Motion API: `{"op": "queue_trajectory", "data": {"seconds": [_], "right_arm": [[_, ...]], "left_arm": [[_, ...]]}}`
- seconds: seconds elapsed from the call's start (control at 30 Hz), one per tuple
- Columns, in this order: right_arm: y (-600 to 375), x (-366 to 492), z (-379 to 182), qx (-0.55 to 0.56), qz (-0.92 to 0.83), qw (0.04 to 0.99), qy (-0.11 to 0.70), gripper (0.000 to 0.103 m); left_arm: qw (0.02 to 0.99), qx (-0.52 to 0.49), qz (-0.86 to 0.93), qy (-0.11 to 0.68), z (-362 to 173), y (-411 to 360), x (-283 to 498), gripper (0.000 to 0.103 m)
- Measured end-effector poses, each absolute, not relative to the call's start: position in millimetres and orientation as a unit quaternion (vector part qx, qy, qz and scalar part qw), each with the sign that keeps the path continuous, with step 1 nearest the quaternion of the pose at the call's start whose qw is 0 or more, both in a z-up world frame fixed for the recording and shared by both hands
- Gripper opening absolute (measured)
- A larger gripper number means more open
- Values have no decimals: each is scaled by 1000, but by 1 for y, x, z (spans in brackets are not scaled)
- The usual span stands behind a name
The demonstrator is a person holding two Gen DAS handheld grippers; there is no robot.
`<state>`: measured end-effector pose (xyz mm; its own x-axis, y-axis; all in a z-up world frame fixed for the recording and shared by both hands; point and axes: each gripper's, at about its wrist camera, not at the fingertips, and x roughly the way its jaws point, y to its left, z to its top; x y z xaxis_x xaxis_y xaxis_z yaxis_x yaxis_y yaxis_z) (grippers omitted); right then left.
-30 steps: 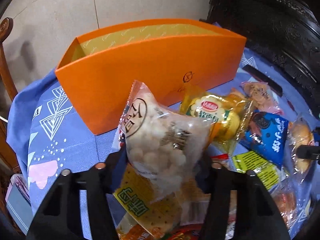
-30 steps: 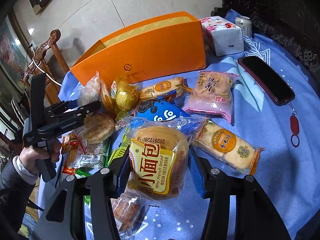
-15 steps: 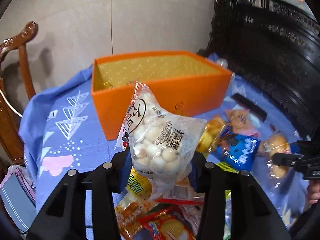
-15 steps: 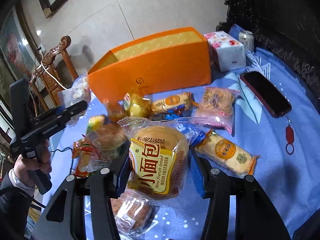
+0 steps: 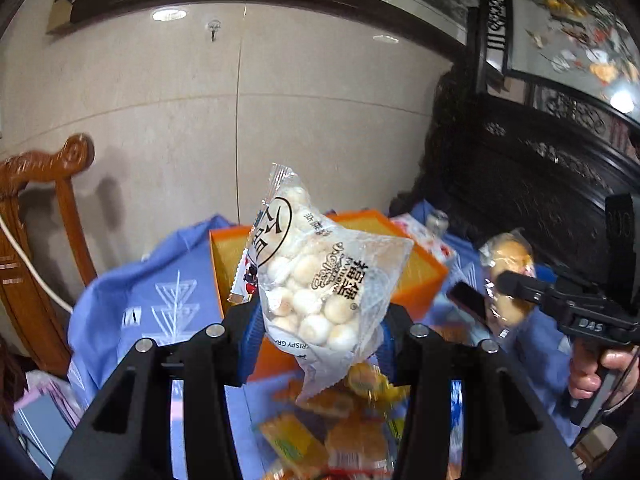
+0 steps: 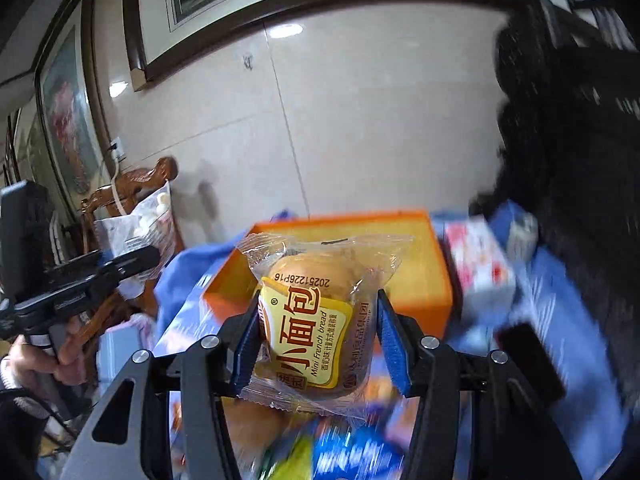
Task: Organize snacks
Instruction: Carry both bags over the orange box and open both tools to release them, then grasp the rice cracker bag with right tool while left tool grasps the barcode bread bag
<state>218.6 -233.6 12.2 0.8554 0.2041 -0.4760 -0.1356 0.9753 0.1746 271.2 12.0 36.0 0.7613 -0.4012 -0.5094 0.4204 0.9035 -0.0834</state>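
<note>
My left gripper is shut on a clear bag of white puff balls and holds it high above the table. My right gripper is shut on a French bread pack with a yellow label, also lifted. The open orange box lies ahead of and below both packs; it also shows in the left wrist view. The right gripper and its bread show at the right in the left wrist view. Loose snack packs lie blurred on the blue cloth below.
A blue tablecloth covers the table. A white tissue pack, a can and a dark phone lie right of the box. A wooden chair stands left. Dark carved furniture stands right.
Both grippers have risen and tilted up with their packs. The box and the table snacks have dropped lower in both views and look smaller.
</note>
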Motion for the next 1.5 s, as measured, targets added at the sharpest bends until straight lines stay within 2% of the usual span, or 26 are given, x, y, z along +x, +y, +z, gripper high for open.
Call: {"op": "queue_trajectory", "data": {"seconds": [0.13, 0.17, 0.2, 0.23, 0.4, 0.77, 0.93, 1.2, 1.33, 1.5], "right_arm": [[-234, 283, 35, 67, 93, 963, 245, 55], [-231, 301, 39, 62, 90, 964, 243, 55], [-229, 312, 42, 58, 88, 963, 248, 75], [-228, 322, 44, 53, 78, 962, 255, 93], [-226, 299, 59, 52, 82, 970, 222, 99], [-209, 196, 42, -8, 119, 966, 230, 99], [-228, 147, -6, -32, 128, 953, 273, 99], [-284, 129, -108, -18, 107, 906, 410, 99], [-294, 143, -132, -28, 106, 895, 431, 99], [-294, 154, -151, -50, 124, 886, 444, 99]], "left_arm": [[941, 33, -202, 269, 57, -3, 325, 47], [941, 36, -198, 273, 61, -7, 339, 60], [940, 37, -190, 280, 64, -10, 351, 94], [944, 35, -170, 280, 67, -10, 357, 98], [954, 45, -162, 248, 84, -8, 338, 99], [948, 49, -165, 268, 64, 4, 245, 99], [938, 32, -164, 304, 24, 6, 189, 99], [904, -3, -187, 384, -61, -28, 123, 99], [889, 11, -200, 412, -94, -55, 95, 99], [887, 6, -193, 420, -104, -60, 72, 99]]}}
